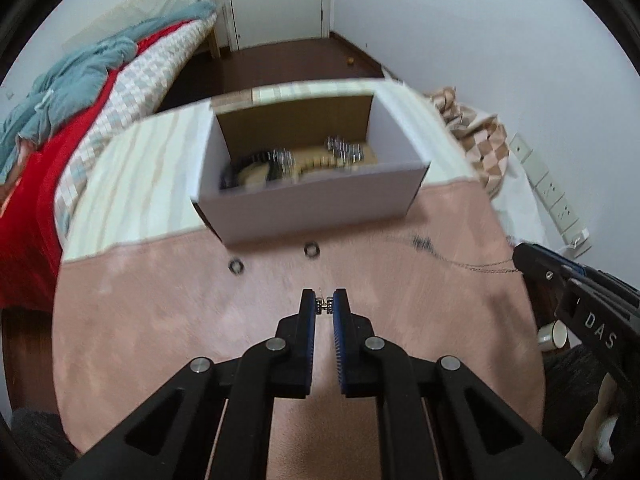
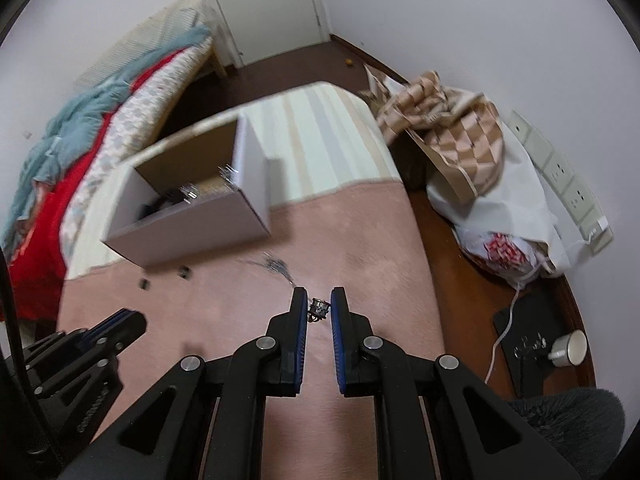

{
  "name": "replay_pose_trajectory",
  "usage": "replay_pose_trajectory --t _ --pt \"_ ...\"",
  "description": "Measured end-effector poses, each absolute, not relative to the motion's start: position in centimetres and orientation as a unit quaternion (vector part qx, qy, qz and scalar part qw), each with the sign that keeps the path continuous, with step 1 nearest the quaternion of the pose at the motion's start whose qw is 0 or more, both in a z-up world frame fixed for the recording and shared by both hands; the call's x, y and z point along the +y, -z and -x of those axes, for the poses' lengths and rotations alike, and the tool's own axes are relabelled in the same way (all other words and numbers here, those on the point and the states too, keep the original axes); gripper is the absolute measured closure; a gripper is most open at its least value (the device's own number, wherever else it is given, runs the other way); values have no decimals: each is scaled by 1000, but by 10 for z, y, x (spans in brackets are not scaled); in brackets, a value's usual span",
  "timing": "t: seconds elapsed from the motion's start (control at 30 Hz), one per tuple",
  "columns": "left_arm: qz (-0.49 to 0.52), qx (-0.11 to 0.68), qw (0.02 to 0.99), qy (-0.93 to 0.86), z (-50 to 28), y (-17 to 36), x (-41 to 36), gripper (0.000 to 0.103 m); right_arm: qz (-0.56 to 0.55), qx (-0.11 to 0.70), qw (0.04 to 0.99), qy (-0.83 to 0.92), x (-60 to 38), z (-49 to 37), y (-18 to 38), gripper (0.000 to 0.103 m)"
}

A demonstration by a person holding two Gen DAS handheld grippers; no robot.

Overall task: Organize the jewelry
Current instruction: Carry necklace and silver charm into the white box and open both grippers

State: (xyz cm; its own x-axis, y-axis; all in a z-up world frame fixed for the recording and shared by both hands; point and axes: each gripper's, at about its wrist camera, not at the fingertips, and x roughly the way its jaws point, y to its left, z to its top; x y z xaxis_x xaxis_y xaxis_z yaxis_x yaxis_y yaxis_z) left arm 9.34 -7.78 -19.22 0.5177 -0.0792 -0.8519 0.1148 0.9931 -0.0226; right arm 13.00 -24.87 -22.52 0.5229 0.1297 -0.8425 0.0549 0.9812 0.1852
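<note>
Only readable text: "DAS" in pale letters on the body of the right hand-held gripper (image 1: 516,258), seen at the right edge of the left wrist view. Nothing legible on the box or the wall sockets.

View differences:
- Left wrist view looks straight into the white cardboard box (image 1: 312,208), center frame: blurred dark and shiny jewelry pieces on its brown floor. Two small dark rings (image 1: 312,249) lie on the pink cloth (image 1: 160,320) just below the box front. A thin chain (image 1: 472,265) runs right toward the right hand-held gripper's tip.
- Right wrist view has the box (image 2: 192,232) at middle left, seen at an angle, and the left hand-held gripper (image 2: 136,320) at lower left, tip shut down tight. Only this view shows the white bag with a red-patterned item (image 2: 504,248) at right, plus the cable and small round metal object on the floor at lower right.

Grip state:
- Left hand-held gripper (image 1: 324,306): jaws narrow, pinching a small silver jewelry piece (image 1: 324,305) at the tips, above the pink cloth.
- Right hand-held gripper (image 2: 319,308): jaws narrow, clamped on a small dark metal ornament (image 2: 319,307), chain (image 2: 280,270) trailing from it up-left across the cloth.

Both views motion-blurred.
</note>
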Motion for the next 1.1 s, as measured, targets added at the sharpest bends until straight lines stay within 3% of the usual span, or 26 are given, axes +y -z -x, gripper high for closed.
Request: replay_pose_trajectory --t 0.43,0.7,0.87,1.1 --pt "11 423 905 39 -125 115 -55 97 -100 420 898 -78 -219 -152 131 91" --pt "48 435 898 51 -161 96 -25 97 -97 393 905 -128 -202 -185 78 91" --pt "61 455 887 49 -190 104 -11 97 -79 414 894 -148 -184 -227 87 91" --pt "82 512 853 66 -230 135 -2 97 -68 490 855 -159 -168 -279 151 91"
